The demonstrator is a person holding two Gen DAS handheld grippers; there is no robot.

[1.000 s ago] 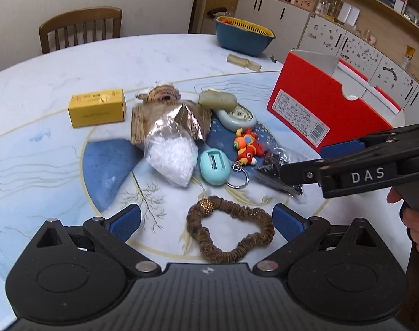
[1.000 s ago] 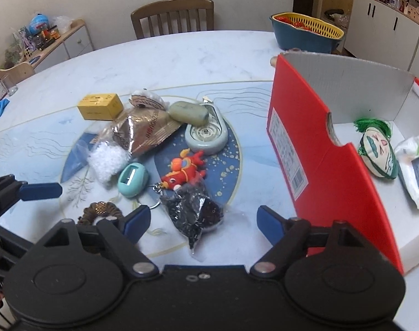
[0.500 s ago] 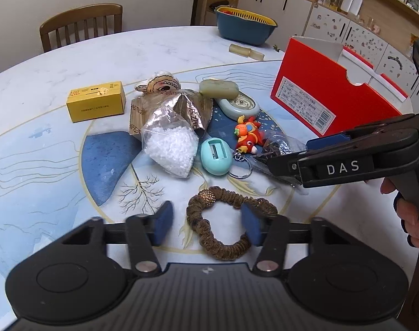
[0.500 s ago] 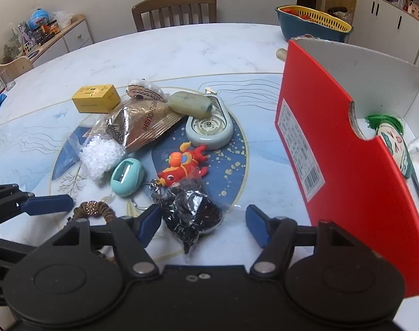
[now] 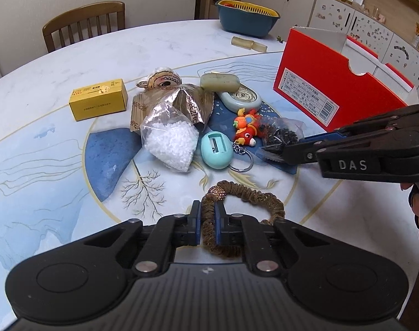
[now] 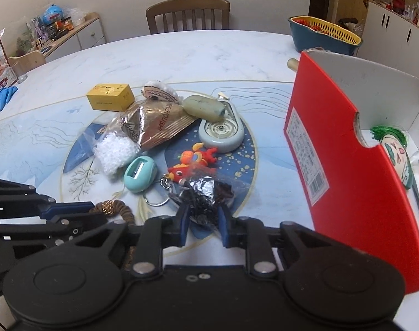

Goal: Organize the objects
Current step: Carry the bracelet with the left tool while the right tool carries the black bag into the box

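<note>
The counter [image 5: 182, 44] is pale marble white with a light-blue landscape, thin gold lines and dark blue patches. On it lie a yellow box [image 5: 97, 102], a clear bag of white beads [image 5: 169, 140], a brown and silver foil packet [image 5: 191, 102], a turquoise sharpener [image 5: 216, 150], an orange and red toy [image 5: 245, 128] and a brown hair tie [image 5: 245, 201] with a glittery gold bead. The big box [image 5: 339, 88] is red outside and white inside. Both tongs are black with blue pads.

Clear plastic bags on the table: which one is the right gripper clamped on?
The clear plastic bag of dark pieces, by the red fish keychain; the right gripper pinches it. The clear bag of white beads lies untouched, further left.
</note>
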